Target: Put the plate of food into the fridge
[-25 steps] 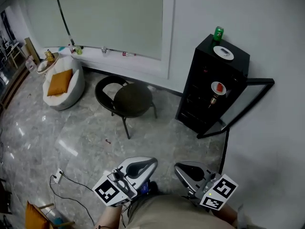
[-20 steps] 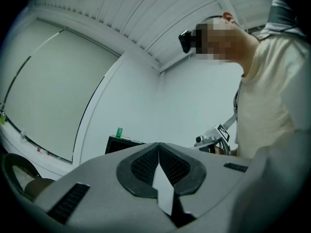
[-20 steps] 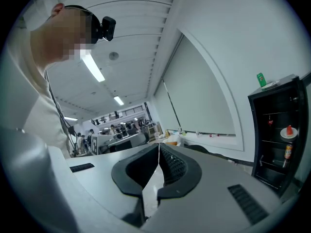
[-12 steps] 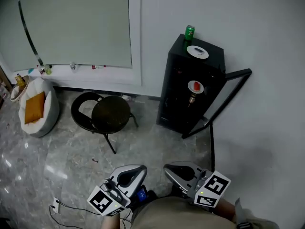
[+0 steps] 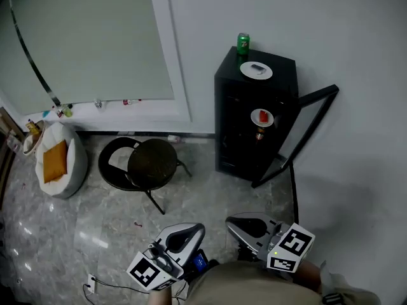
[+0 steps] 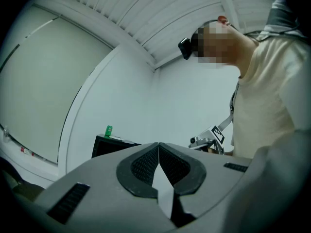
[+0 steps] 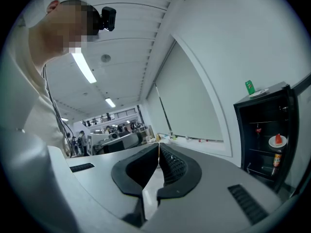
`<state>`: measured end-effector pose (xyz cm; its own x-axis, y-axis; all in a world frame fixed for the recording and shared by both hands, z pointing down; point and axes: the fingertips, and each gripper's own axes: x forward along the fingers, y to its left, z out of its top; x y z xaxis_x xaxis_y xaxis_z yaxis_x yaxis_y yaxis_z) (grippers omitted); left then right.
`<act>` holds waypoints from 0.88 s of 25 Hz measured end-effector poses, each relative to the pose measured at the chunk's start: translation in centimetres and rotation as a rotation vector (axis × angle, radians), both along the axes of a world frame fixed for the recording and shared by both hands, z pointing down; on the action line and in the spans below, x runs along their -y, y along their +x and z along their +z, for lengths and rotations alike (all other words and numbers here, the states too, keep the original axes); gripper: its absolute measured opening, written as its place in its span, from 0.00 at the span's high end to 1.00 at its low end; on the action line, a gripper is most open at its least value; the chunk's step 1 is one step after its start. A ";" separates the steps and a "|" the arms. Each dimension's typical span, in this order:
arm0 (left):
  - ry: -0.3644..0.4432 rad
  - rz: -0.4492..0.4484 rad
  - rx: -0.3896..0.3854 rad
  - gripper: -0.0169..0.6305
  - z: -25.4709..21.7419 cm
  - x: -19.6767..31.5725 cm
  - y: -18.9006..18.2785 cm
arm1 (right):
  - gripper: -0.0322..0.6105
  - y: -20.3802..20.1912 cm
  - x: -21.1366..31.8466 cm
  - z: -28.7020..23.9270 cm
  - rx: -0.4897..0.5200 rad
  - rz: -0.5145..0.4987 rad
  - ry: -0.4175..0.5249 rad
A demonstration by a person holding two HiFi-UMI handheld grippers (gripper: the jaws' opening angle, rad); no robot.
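Head view: a black fridge point(image 5: 236, 116) stood with its glass door point(image 5: 310, 127) swung open. On top of the fridge sat one green can point(image 5: 243, 42), its print too small to read, and one white plate point(image 5: 256, 70) carrying a small grey item. Inside the fridge, on an upper shelf, rested the plate of red food point(image 5: 261, 117), with one bottle point(image 5: 259, 133) just below it. That made two plates, one can and one bottle. Well in front of the fridge, the left gripper point(image 5: 194, 230) and right gripper point(image 5: 238, 222) were side by side, each bearing a cube with black-and-white square markers and no readable writing. The plate of red food lay well apart from both.

Left gripper view: the left gripper point(image 6: 158, 152) had its jaws pressed together with nothing between them. Beyond them, the green can point(image 6: 108, 131) showed on top of the fridge point(image 6: 112, 147).

Right gripper view: the right gripper point(image 7: 159, 154) likewise had its jaws together and empty. To the right of the jaws stood the fridge point(image 7: 242, 130), with the can point(image 7: 250, 87) on top and the plate of red food point(image 7: 277, 141) on a shelf inside, far from the jaws.
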<state>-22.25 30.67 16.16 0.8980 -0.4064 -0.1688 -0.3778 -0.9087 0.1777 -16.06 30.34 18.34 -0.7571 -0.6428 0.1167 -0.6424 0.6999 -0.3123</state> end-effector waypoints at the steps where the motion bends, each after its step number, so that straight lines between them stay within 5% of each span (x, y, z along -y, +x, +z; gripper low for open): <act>1: -0.002 0.000 0.003 0.96 0.0 0.4 0.8 | 0.92 0.7 0.3 -0.1 -0.001 -0.007 0.002; 22: -0.005 0.025 0.099 0.96 -0.4 7.9 17.7 | 0.92 17.9 8.4 1.0 0.067 -0.004 -0.036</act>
<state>-4.57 22.80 15.74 0.9199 -0.3846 -0.0768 -0.3713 -0.9171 0.1453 1.81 21.98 19.32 -0.7664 -0.6363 0.0887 -0.6165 0.6896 -0.3799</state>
